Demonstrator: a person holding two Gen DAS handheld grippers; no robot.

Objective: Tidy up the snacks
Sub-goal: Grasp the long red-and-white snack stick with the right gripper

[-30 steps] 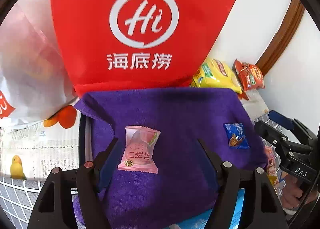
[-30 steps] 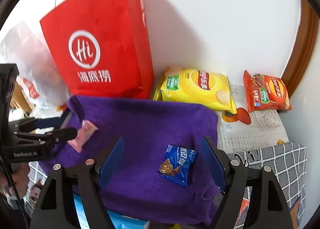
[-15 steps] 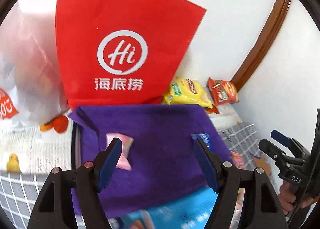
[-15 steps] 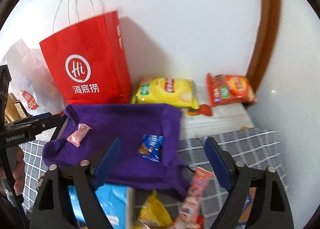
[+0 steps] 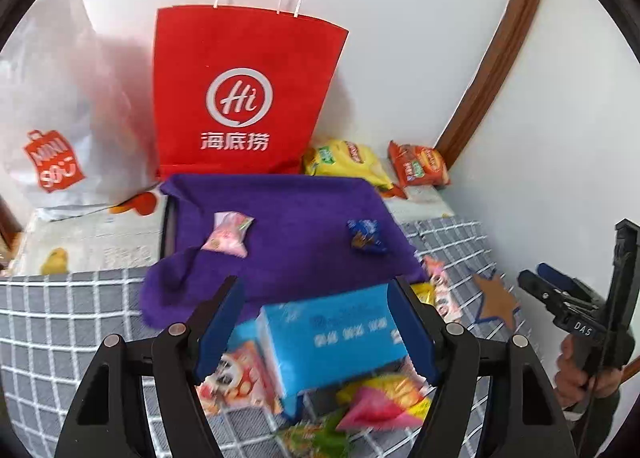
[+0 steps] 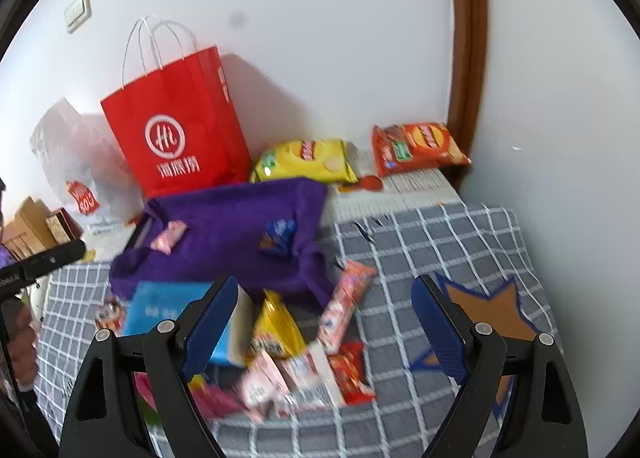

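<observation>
A purple cloth (image 5: 296, 225) covers a tray and carries a pink candy pack (image 5: 227, 234) and a small blue snack pack (image 5: 365, 236); they also show in the right wrist view, the cloth (image 6: 228, 234), the pink pack (image 6: 169, 237) and the blue pack (image 6: 277, 236). In front lies a pile of snacks with a light blue box (image 5: 332, 334), a long pink wrapper (image 6: 346, 304), a yellow pack (image 6: 276, 324) and a red pack (image 6: 352, 372). My left gripper (image 5: 316, 326) is open and empty above the blue box. My right gripper (image 6: 324, 326) is open and empty above the pile.
A red paper bag (image 5: 244, 97) and a white plastic bag (image 5: 60, 105) stand against the wall. A yellow chip bag (image 5: 348, 159) and an orange chip bag (image 5: 420, 163) lie at the back right. A grey checked cloth (image 6: 440, 242) with a brown star patch (image 6: 492, 306) covers the surface.
Both grippers have pulled back and up from the purple cloth, still open and empty. The snack pile in front has come into view. The two packs on the cloth have stayed put.
</observation>
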